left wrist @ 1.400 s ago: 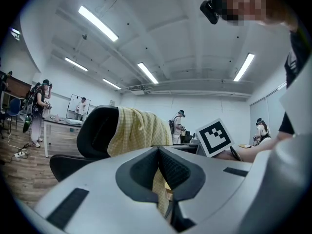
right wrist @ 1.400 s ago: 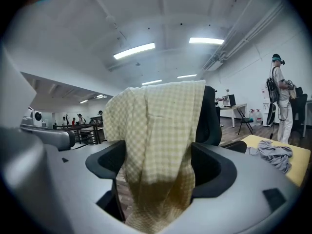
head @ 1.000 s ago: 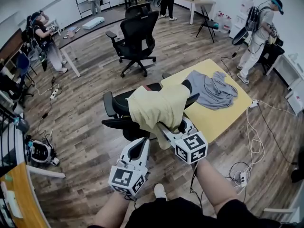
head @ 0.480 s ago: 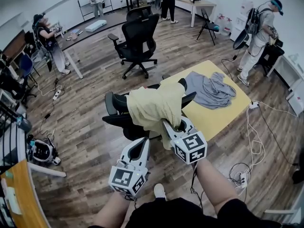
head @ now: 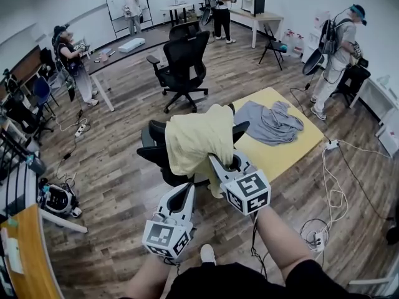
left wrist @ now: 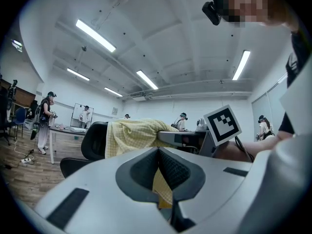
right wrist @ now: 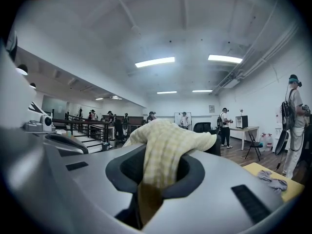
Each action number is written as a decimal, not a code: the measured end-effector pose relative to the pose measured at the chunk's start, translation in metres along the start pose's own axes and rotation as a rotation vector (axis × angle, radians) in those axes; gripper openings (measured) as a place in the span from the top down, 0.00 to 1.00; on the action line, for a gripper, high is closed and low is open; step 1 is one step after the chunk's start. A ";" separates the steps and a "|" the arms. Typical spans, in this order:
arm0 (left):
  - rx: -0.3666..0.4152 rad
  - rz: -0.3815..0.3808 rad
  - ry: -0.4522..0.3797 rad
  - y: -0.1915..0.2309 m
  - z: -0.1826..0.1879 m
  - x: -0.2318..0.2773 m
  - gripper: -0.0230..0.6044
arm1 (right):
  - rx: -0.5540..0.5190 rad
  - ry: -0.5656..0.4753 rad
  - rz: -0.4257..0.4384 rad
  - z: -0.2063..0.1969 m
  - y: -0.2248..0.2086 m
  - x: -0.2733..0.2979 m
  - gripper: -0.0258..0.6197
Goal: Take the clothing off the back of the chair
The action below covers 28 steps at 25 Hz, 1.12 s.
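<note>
The head view shows the yellow checked garment (head: 196, 143) draped over the top edge of the chair (head: 156, 151) back, its hem hanging towards the person. The left gripper (head: 187, 189) is low at that hem and the right gripper (head: 218, 162) higher up in the folds. Only the gripper views show the holds. In the left gripper view the fingers (left wrist: 141, 169) are pressed together on a strip of the cloth. In the right gripper view the fingers (right wrist: 126, 167) have just been closing and pinch a thick bunch of it. The yellow surface (head: 280, 154), carrying a grey garment (head: 269, 122), has its edge just beside the chair on the right. Open wooden floor (head: 118, 185) lies to the left, and a second chair (head: 184, 61) stands well apart beyond.
</note>
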State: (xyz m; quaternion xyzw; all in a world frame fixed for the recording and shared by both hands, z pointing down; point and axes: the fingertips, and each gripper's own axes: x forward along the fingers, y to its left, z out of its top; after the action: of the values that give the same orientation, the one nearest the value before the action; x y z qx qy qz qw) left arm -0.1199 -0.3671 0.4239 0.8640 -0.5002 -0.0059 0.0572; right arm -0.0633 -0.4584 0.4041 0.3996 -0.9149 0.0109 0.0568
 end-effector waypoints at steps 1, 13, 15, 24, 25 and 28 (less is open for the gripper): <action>0.006 0.004 -0.005 -0.006 0.002 -0.004 0.94 | -0.003 -0.007 0.004 0.003 0.003 -0.008 0.84; 0.049 0.029 -0.030 -0.115 0.010 -0.066 0.94 | 0.002 -0.084 0.051 0.026 0.031 -0.141 0.84; 0.051 0.035 -0.034 -0.138 0.010 -0.077 0.94 | -0.003 -0.085 0.056 0.026 0.034 -0.167 0.84; 0.042 0.059 -0.030 -0.222 -0.007 -0.115 0.94 | -0.001 -0.111 0.088 0.021 0.047 -0.270 0.84; 0.044 0.058 -0.027 -0.229 -0.008 -0.117 0.94 | 0.003 -0.114 0.092 0.020 0.047 -0.277 0.84; 0.053 0.061 -0.022 -0.245 -0.008 -0.121 0.94 | 0.014 -0.122 0.100 0.020 0.046 -0.298 0.84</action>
State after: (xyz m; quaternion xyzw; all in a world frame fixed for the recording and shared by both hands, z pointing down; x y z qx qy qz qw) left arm 0.0318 -0.1407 0.3999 0.8495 -0.5268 -0.0003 0.0289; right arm 0.1023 -0.2108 0.3521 0.3539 -0.9353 -0.0040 -0.0025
